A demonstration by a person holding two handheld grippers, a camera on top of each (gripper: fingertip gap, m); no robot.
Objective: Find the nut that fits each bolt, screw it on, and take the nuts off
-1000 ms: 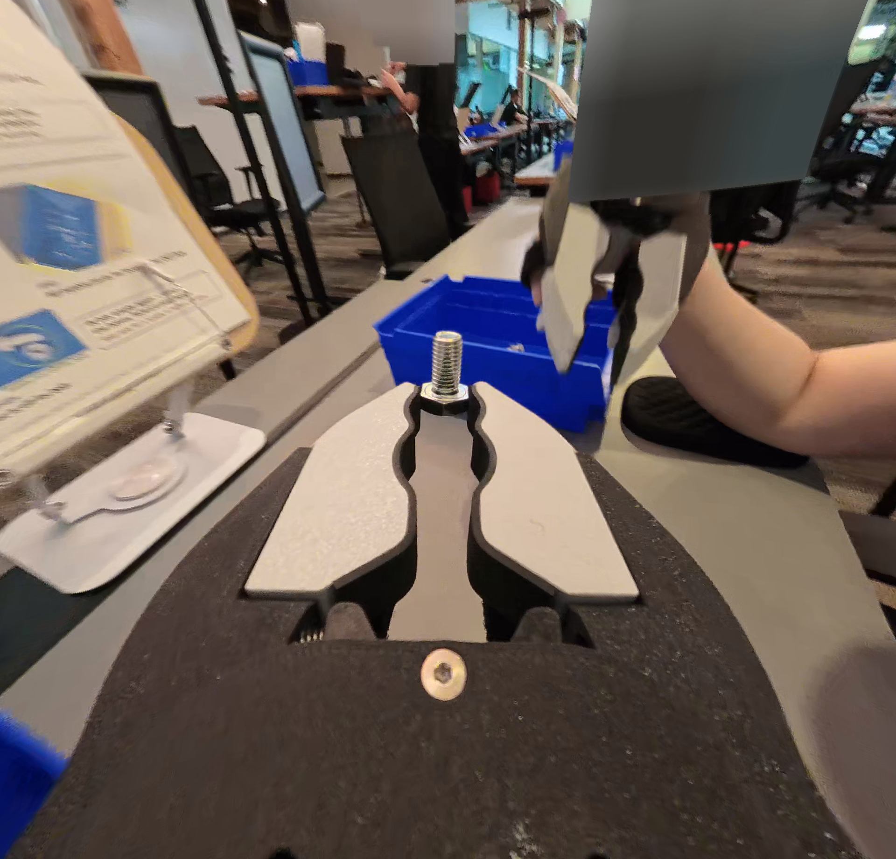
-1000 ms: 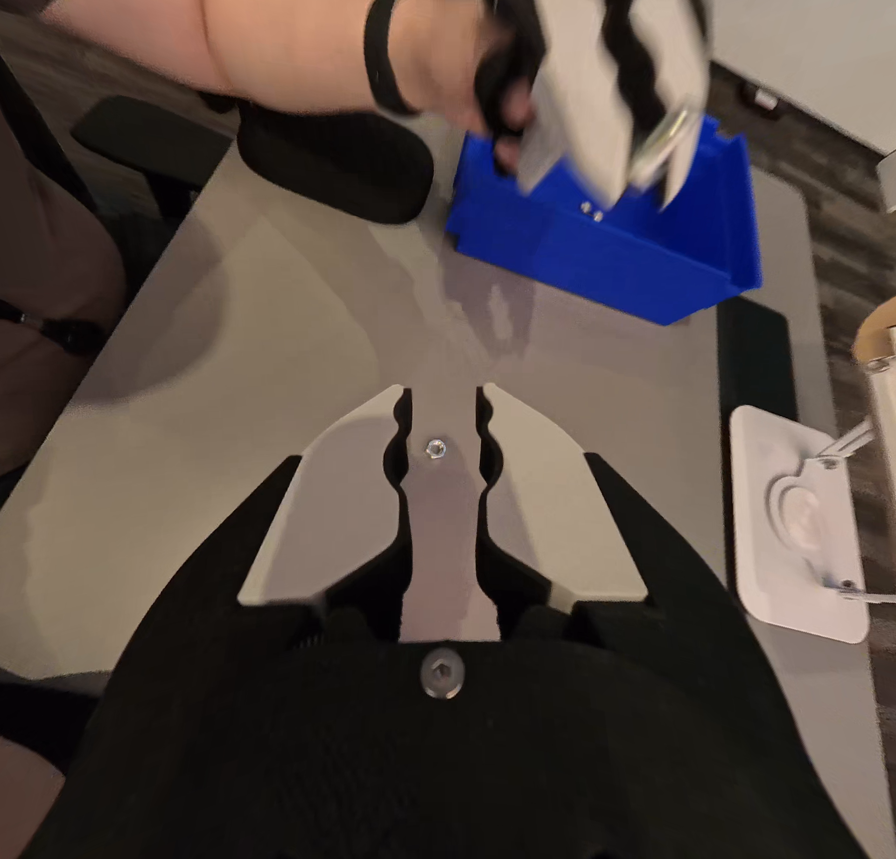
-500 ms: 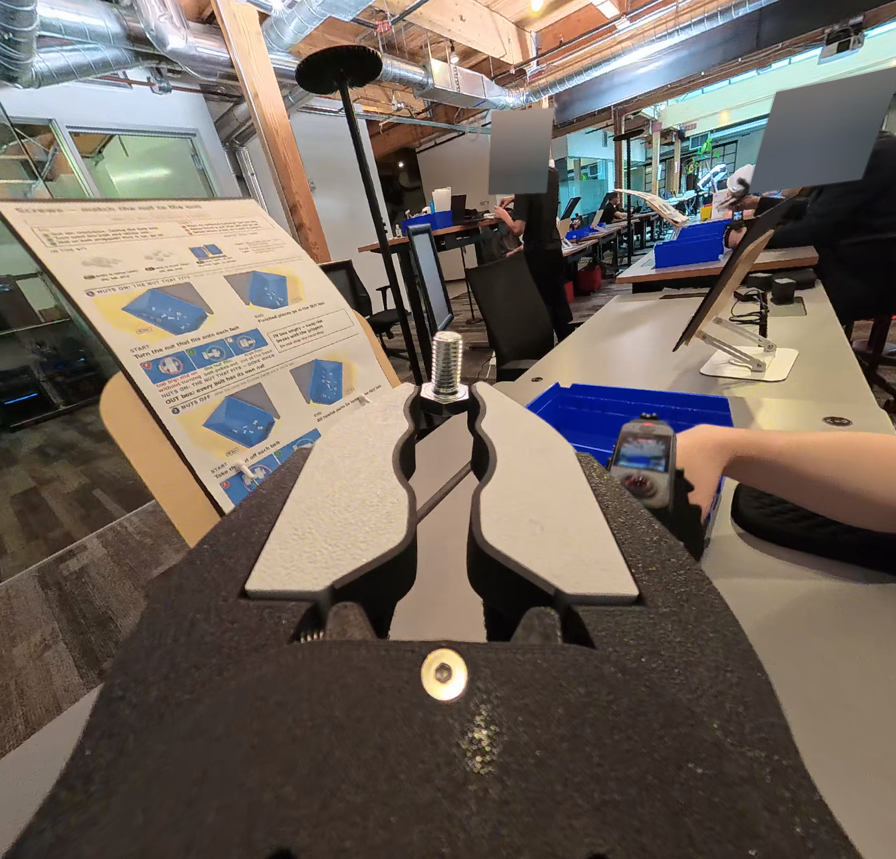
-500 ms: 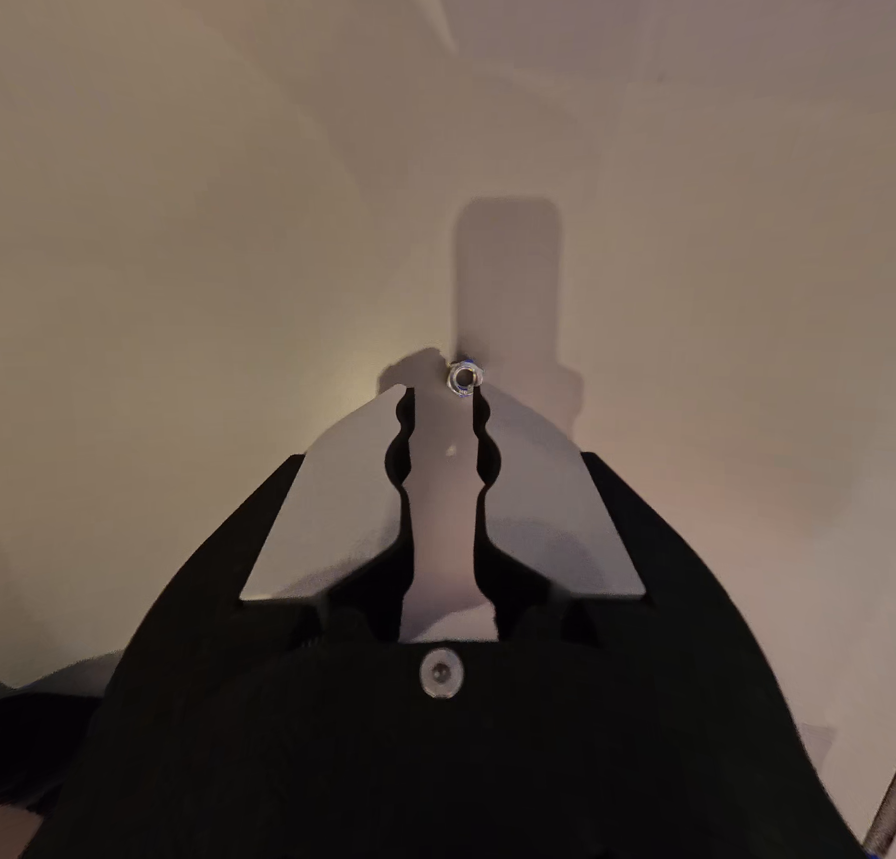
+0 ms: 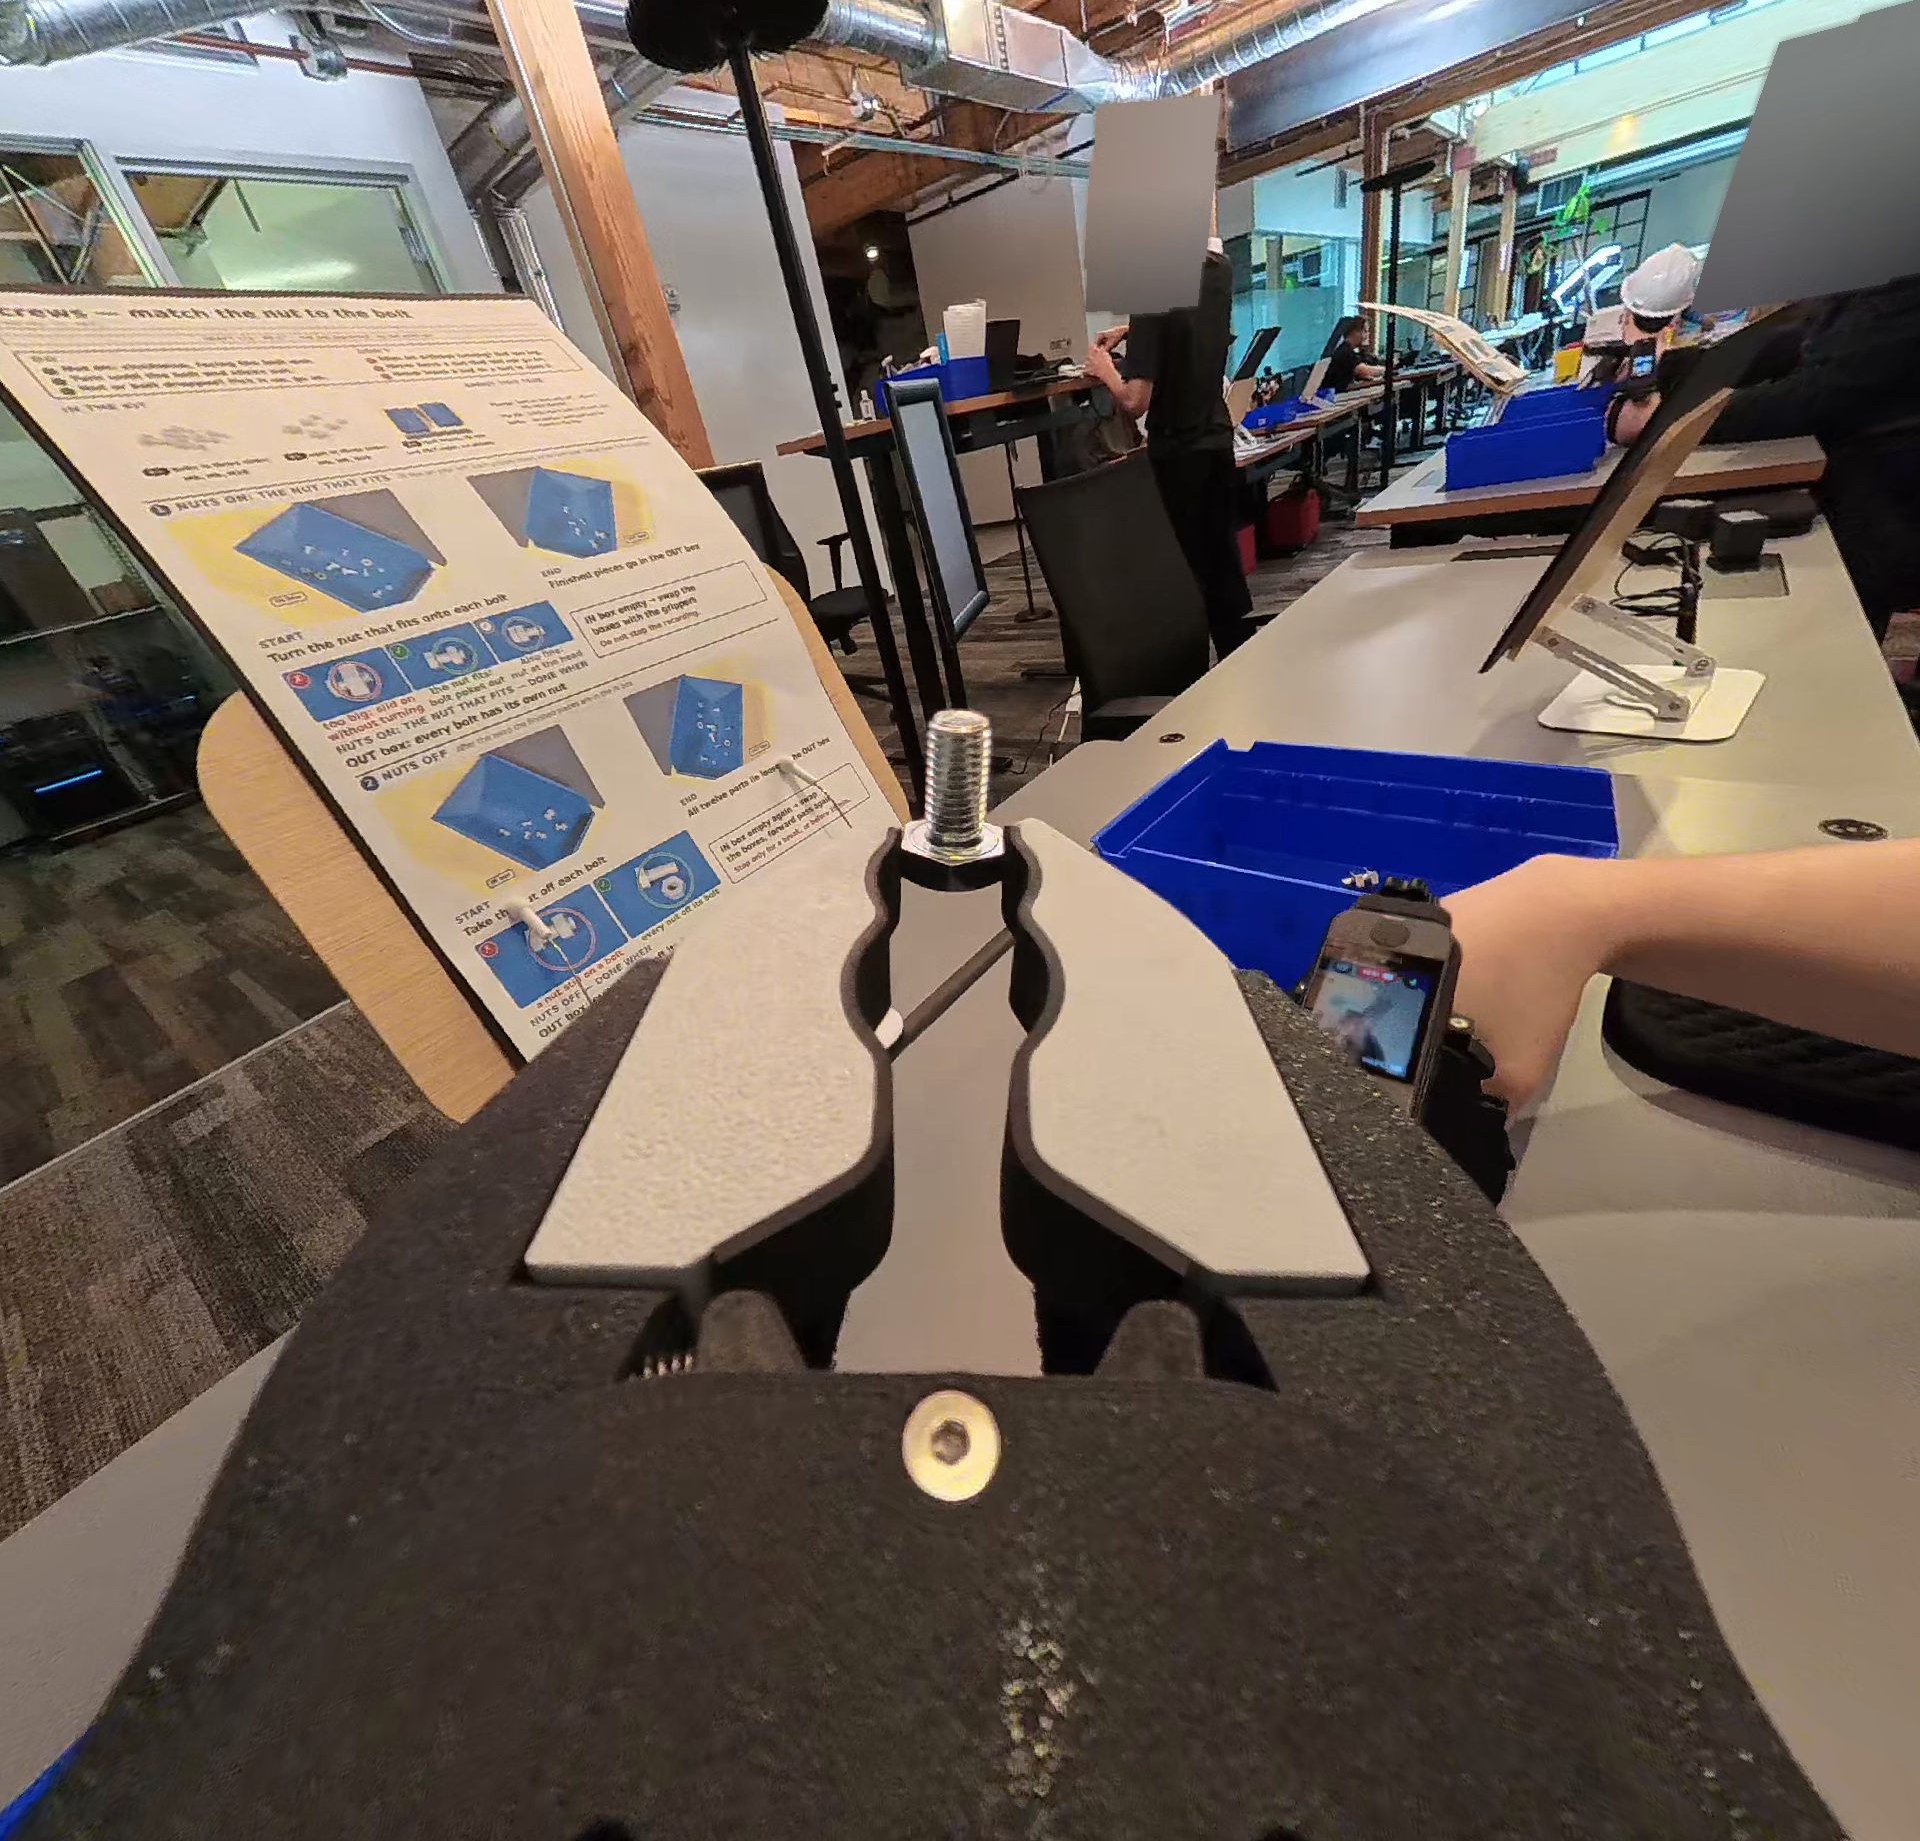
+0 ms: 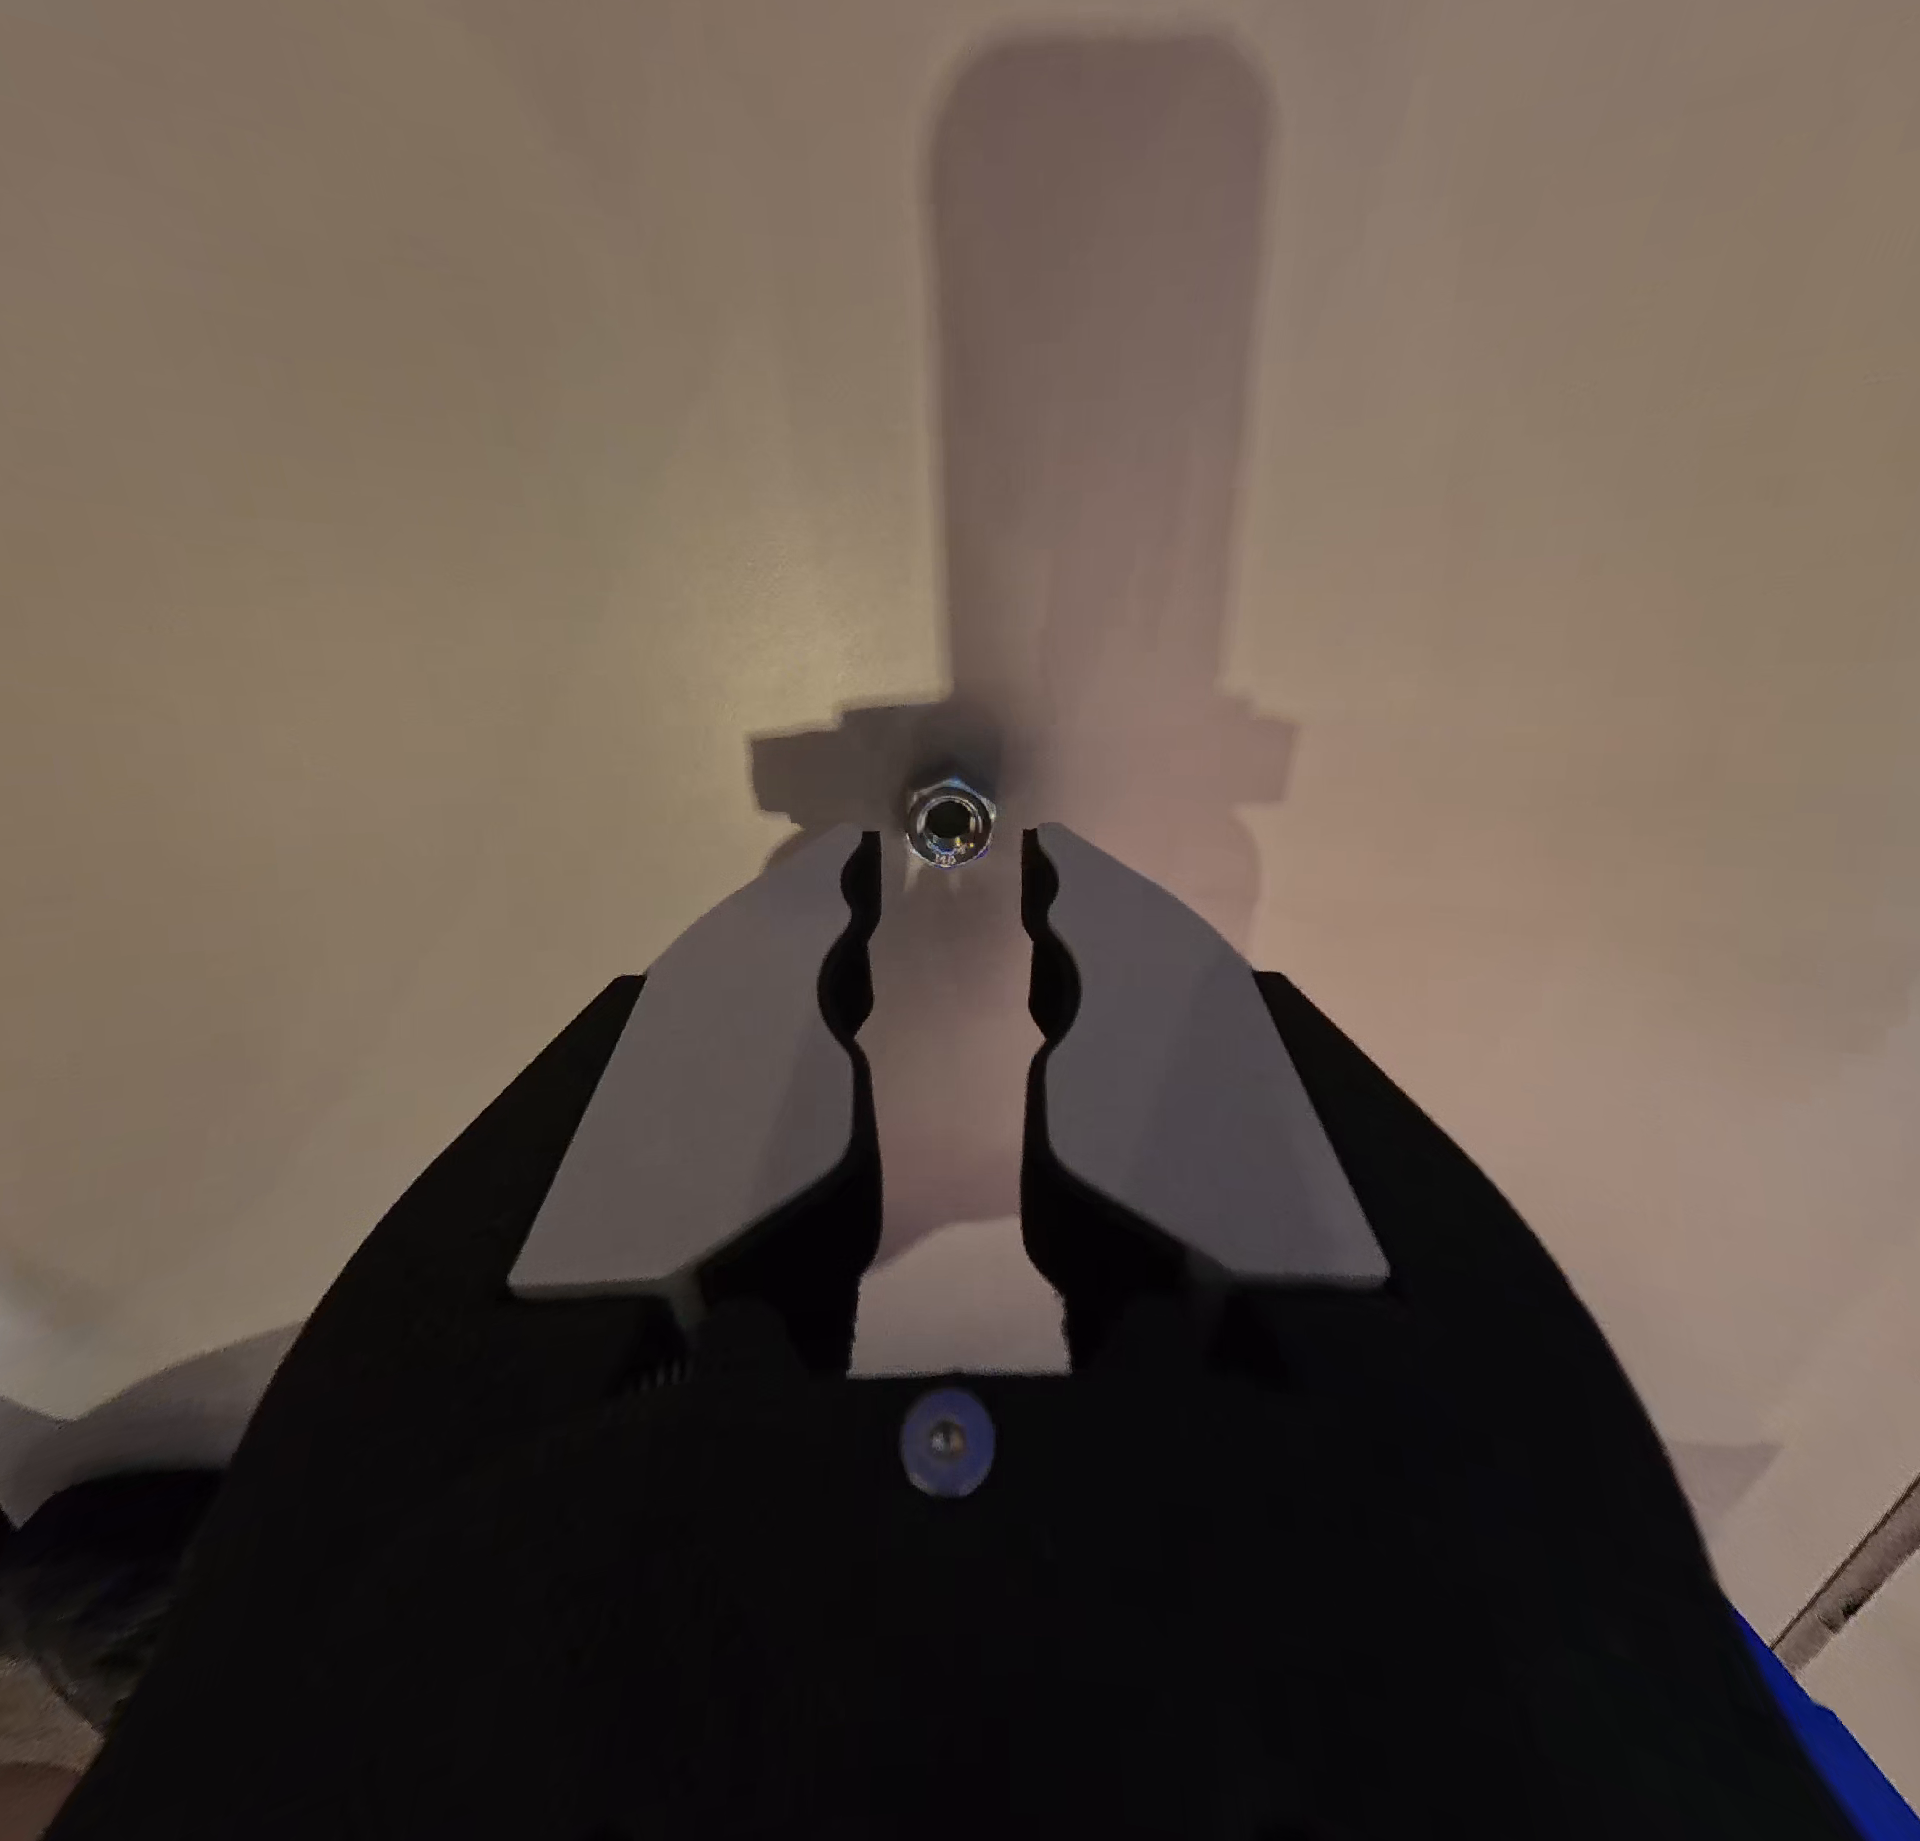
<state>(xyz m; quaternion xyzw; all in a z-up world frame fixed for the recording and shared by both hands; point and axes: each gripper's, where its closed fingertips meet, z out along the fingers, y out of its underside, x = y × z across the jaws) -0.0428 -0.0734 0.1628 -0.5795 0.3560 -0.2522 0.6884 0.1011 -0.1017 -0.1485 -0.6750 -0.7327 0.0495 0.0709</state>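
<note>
My left gripper point(image 5: 951, 846) is shut on the hex head of a silver bolt point(image 5: 957, 778), whose thread stands upright above the fingertips. In the right wrist view my right gripper point(image 6: 951, 837) points down at the grey table point(image 6: 416, 441). Its jaws are open on either side of a small silver nut point(image 6: 948, 827) that lies flat on the table at the fingertips, with a gap on both sides. In the left wrist view the back of the right gripper point(image 5: 1377, 1012), with its small screen, shows low over the table, held by a hand point(image 5: 1527, 960).
A blue bin point(image 5: 1351, 835) stands on the table behind the right gripper; its corner point(image 6: 1787, 1687) shows at the lower right of the right wrist view. An instruction board point(image 5: 416, 596) leans at the left. A black armrest pad point(image 5: 1766, 1074) lies at the right. Some 35 centimetres of space lies between my two pairs of fingers.
My right gripper has dropped towards the table and the nut now sits between its open fingertips. My left gripper has tilted up with the bolt still held.
</note>
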